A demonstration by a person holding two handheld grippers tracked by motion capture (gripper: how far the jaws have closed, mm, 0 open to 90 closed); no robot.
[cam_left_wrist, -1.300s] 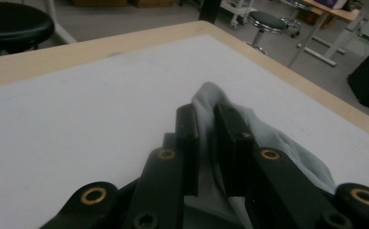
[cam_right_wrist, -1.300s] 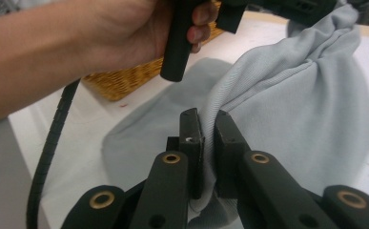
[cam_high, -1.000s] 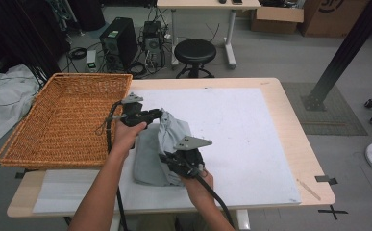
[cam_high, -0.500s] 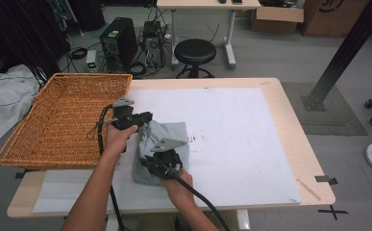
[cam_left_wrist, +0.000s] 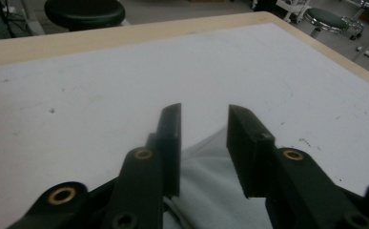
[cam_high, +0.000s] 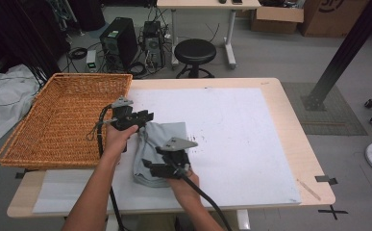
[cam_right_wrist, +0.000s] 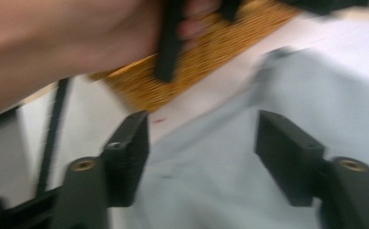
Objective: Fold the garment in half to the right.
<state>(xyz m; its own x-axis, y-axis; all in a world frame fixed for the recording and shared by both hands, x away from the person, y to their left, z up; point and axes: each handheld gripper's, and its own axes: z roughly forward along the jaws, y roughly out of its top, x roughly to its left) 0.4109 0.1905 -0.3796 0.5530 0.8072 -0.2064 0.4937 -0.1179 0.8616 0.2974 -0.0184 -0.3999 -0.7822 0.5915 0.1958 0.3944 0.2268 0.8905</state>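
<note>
A grey cloth (cam_high: 160,144) lies folded on the white mat, just right of the wicker basket (cam_high: 68,115). My left gripper (cam_high: 149,115) sits at the cloth's far left corner. Its jaws have just been opening and stand apart in the left gripper view (cam_left_wrist: 203,112), with the cloth (cam_left_wrist: 210,191) under them, not pinched. My right gripper (cam_high: 149,166) is over the cloth's near left edge. Its jaws have also just been opening and stand wide (cam_right_wrist: 201,119) above the cloth (cam_right_wrist: 230,157), with nothing pressed between the pads.
The white mat (cam_high: 231,125) covers most of the wooden table (cam_high: 289,110). The basket's rim (cam_right_wrist: 220,47) and my left hand (cam_right_wrist: 77,38) show close ahead in the right gripper view. A black stool (cam_high: 194,50) and computer cases stand beyond the table.
The cloth, bunched up and held between both grippers a second ago, now lies flat and folded on the mat. Both grippers moved left with it, and both pairs of jaws have opened.
</note>
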